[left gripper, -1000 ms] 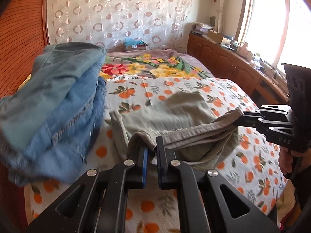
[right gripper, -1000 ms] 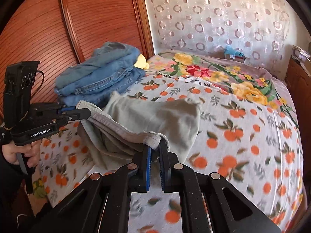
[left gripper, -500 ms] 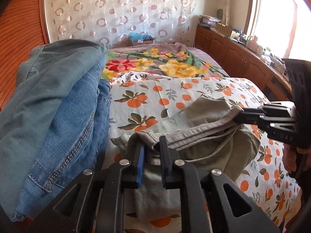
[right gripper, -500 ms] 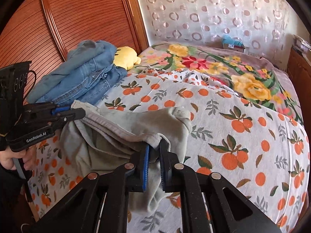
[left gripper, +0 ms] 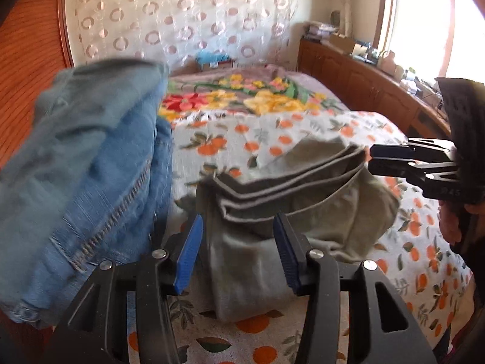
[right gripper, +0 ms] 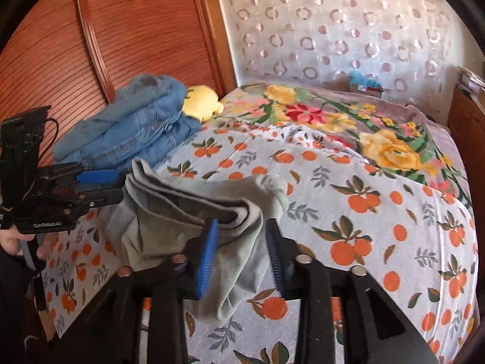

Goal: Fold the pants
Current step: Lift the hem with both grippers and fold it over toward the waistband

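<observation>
On the orange-print bedspread [right gripper: 379, 212], folded grey-green pants [left gripper: 303, 209] lying beside stacked jeans [left gripper: 91, 157]. Left gripper [left gripper: 236, 251] and right gripper [right gripper: 241, 248] spread wide, released. Likely next: withdrawing, or tidying edges.

Both wrist views low, close over bed [left gripper: 303, 127], facing headboard; share olive pants [left gripper: 303, 212].

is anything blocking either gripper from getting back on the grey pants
Nothing visible. The grey pants lie directly ahead of the open left gripper and right gripper; the jeans pile sits off to the side.
</observation>
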The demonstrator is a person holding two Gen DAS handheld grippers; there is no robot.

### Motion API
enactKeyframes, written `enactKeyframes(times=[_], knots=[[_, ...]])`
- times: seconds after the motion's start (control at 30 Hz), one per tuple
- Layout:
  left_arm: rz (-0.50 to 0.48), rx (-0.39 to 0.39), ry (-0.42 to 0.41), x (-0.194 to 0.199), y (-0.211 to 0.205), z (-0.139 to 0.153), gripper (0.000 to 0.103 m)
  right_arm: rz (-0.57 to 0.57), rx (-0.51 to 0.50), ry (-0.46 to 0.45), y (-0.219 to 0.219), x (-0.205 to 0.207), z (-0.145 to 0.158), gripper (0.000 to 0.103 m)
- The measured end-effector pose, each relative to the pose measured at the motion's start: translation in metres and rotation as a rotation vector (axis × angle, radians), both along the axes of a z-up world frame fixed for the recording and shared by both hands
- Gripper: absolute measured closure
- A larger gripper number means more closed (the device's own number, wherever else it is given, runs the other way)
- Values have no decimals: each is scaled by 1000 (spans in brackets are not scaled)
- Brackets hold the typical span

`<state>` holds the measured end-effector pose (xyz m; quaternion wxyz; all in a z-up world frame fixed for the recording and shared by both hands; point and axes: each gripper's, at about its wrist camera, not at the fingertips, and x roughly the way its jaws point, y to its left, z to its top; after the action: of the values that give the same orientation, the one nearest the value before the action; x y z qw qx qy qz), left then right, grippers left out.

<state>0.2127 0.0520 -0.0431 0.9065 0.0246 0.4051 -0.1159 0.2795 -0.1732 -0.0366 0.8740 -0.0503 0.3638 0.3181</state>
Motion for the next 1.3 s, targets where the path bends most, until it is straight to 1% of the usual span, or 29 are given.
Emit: enactKeyframes(times=[0.13, 0.23, 0.27, 0.3, 0.33, 0.37, 0.4, 0.43, 0.47, 0.53, 0.6, 0.73, 0.8, 0.83, 0.87, 0.9, 0.93, 1.0, 1.07, 1.13, 1.23, 1.3], knots=[[-9, 8, 0, 5, 0, -7, 54, 10, 11, 44, 3, 15, -6, 65], [-24, -4, -6, 11, 0, -8, 54, 27, -3, 40, 8, 21, -5, 65], [-30, 3, -10, 13, -1, -7, 56, 31, -6, 41, 9, 24, -6, 65], [-35, 7, -11, 15, -2, -7, 59, 39, -8, 55, 11, 28, -8, 65], [-43, 11, -8, 18, -2, -8, 71, 46, -6, 72, 12, 31, -10, 70], [-47, 21, -1, 20, -3, -9, 82, 41, -5, 70, 12, 34, -11, 74], [-56, 26, 0, 23, -4, -9, 86, 39, -4, 68, 12, 37, -12, 83], [-63, 25, -3, 24, -4, -9, 89, 42, 8, 67, 12, 40, -12, 88], [-68, 28, -10, 25, -6, -8, 92, 46, 24, 72, 11, 43, -12, 91], [-64, 39, -24, 27, -7, -5, 94, 45, 44, 58, 9, 43, -11, 94], [-50, 36, -38, 31, -6, -1, 94, 32, 36, 33, 11, 43, -10, 95], [-15, 32, -57, 40, -4, 5, 93, -20, 33, 15, 13, 45, -9, 94], [7, 56, -71, 43, -5, 6, 93, -52, 9, 12, 16, 45, -11, 94], [36, 86, -84, 42, -5, 8, 93, -72, -8, 10, 17, 45, -12, 94], [51, 94, -90, 41, -4, 9, 92, -96, -18, 11, 17, 46, -14, 94], [50, 83, -88, 38, -3, 9, 90, -104, -16, 9, 18, 45, -13, 93], [41, 66, -81, 34, -1, 10, 86, -109, -11, 10, 18, 43, -12, 88], [28, 47, -72, 24, 0, 9, 78, -118, -9, -3, 17, 35, -9, 87], [21, 42, -72, 11, -1, 7, 62, -116, -12, -26, 16, 26, -4, 85], [6, 33, -65, 0, -3, 3, 55, -105, -13, -30, 15, 16, -1, 82], [-2, 53, -50, -10, -8, -6, 55, -84, -24, -24, 15, 2, -1, 78], [-10, 56, -44, -13, -11, -11, 55, -70, -33, -44, 15, -13, 0, 78]])
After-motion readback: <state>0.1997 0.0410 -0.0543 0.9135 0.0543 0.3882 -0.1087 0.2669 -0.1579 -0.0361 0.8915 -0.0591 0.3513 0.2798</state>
